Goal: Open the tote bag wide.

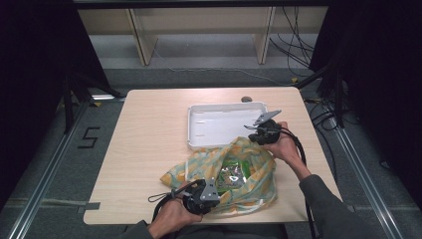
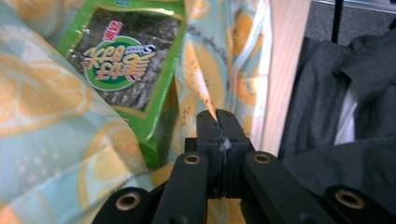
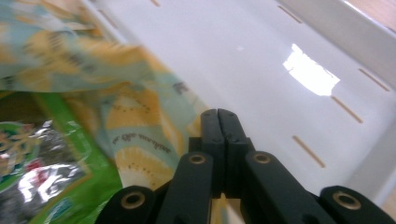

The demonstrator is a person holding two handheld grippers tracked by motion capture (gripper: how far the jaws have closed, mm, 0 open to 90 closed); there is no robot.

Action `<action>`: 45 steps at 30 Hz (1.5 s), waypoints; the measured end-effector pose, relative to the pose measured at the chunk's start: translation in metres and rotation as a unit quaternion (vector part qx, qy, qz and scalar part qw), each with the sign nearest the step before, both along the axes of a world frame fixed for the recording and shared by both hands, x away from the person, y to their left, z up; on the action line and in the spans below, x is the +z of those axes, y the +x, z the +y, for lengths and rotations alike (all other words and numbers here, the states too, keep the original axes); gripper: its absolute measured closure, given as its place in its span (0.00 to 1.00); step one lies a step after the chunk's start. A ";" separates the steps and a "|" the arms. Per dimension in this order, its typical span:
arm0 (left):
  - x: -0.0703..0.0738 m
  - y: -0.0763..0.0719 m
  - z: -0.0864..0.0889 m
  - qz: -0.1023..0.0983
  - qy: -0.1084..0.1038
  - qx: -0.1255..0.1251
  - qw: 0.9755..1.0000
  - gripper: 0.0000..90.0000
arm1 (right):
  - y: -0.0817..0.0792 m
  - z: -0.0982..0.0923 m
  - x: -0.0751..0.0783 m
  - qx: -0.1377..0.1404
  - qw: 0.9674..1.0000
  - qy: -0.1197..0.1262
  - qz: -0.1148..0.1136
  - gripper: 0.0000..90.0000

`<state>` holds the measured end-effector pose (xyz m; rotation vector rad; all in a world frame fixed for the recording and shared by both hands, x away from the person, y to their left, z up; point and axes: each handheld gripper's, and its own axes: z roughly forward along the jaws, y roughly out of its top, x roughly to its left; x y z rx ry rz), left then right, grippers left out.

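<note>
pale wood table (image 1: pixel 149 149) carries a white plastic tray (image 1: pixel 224 124) at its far centre-right and a soft bag (image 1: pixel 249 184) near the front edge, just in front of the tray. bag's far edge touches or overlaps the tray's near rim in the high view. bag fabric is light blue-green w/ orange citrus slices printed on it, and its mouth is spread wide open, facing up.

inside the bag lies a green seaweed snack pack (image 1: pixel 233 175), flat, label up, dark foil panel w/ a round logo; the left gripper view shows it (image 2: pixel 122 60) tucked betw. the bag's two sides. tray looks bare inside: plain white floor w/ a few thin slots and a glare spot, seen close in the right gripper view (image 3: pixel 299 70).

left gripper (image 1: pixel 211 196) sits at the bag's near-left rim, jaws pinched together on a fold of bag cloth (image 2: pixel 205 84), which pokes up betw. the tips. right gripper (image 1: pixel 256 130) is at the bag's far-right rim, over the tray's near edge; its jaws are pressed together, w/ bag cloth (image 3: pixel 140 121) right at their base, so it seems to clamp the bag edge, tho the pinch itself is hidden.

a dark grey sleeve (image 2: pixel 345 93) shows beyond the table edge.
</note>
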<state>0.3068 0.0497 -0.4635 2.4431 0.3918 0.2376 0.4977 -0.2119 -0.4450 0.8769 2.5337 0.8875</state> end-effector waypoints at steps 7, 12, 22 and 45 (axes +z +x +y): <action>0.005 -0.001 0.003 0.010 -0.005 -0.002 1.000 0.88 | 0.006 0.000 -0.005 -0.019 1.000 -0.002 0.002 1.00; 0.022 0.002 0.007 0.000 -0.064 0.039 0.997 0.66 | -0.003 -0.001 0.009 -0.003 0.999 0.022 -0.033 0.89; 0.045 0.053 0.026 -0.057 -0.053 0.134 0.988 0.46 | -0.050 -0.003 0.042 0.042 0.995 0.074 -0.046 0.77; 0.019 0.122 0.049 -0.025 -0.055 0.193 0.979 0.96 | -0.110 0.028 -0.015 0.195 0.975 0.049 0.095 0.72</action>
